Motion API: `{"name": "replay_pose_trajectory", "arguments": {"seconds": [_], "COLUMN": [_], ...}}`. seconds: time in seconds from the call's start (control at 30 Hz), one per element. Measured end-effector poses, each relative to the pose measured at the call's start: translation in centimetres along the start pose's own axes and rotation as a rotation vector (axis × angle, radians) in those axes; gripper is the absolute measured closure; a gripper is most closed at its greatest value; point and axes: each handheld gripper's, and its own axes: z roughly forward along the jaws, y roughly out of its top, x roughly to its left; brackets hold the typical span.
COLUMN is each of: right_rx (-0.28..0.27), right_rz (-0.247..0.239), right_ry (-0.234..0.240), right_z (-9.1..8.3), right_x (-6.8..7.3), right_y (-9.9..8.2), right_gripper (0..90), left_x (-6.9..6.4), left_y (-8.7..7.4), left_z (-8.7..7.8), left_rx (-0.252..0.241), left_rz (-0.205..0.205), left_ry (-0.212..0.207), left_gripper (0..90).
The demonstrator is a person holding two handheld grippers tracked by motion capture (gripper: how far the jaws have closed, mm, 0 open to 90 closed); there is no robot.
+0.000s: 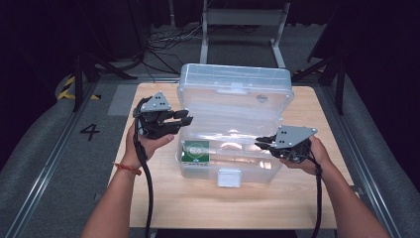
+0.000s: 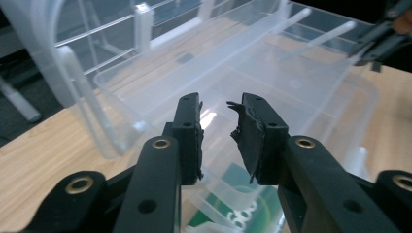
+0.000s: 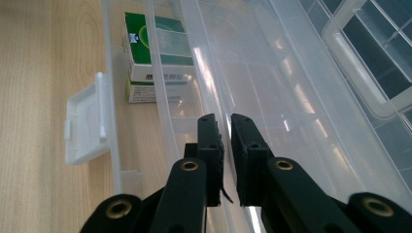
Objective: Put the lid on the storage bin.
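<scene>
Jaws of right gripper clamp the box's inner tray wall; left gripper jaws apart, empty

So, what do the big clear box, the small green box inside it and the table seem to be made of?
The clear box looks like glossy see-through plastic: the table grain shows through its walls, and light glints on them. The green box seems printed cardboard, with sharp folded edges and a slight sheen. The table shows pale wood grain with a matt finish; it could be laminate.
</scene>
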Motion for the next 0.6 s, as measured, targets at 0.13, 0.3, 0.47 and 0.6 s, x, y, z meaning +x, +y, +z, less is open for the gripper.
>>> {"name": "replay_pose_trajectory", "arguments": {"seconds": [0.13,0.3,0.47,0.6], "right_rx": [-0.003,-0.017,-0.028,-0.023], "right_rz": [-0.001,0.012,0.017,0.013], "right_ry": [-0.005,-0.008,-0.008,-0.012], "right_z": [-0.1,-0.1,-0.2,-0.2], "right_x": [0.1,0.2,0.4,0.6], "right_y": [-0.1,-0.3,-0.6,-0.6], "right_gripper": [83.4,83.0,82.9,82.3], "left_x": [1.0,2.4,3.1,3.5], "left_y": [-0.1,-0.5,-0.6,-0.6], "left_z": [0.6,1.2,1.8,1.8], "left_rx": [-0.001,-0.006,-0.001,-0.012], "left_rz": [-0.017,-0.035,-0.049,-0.046], "left_ry": [0.013,0.004,0.005,0.007], "left_gripper": [76.2,80.4,82.0,84.0]}}
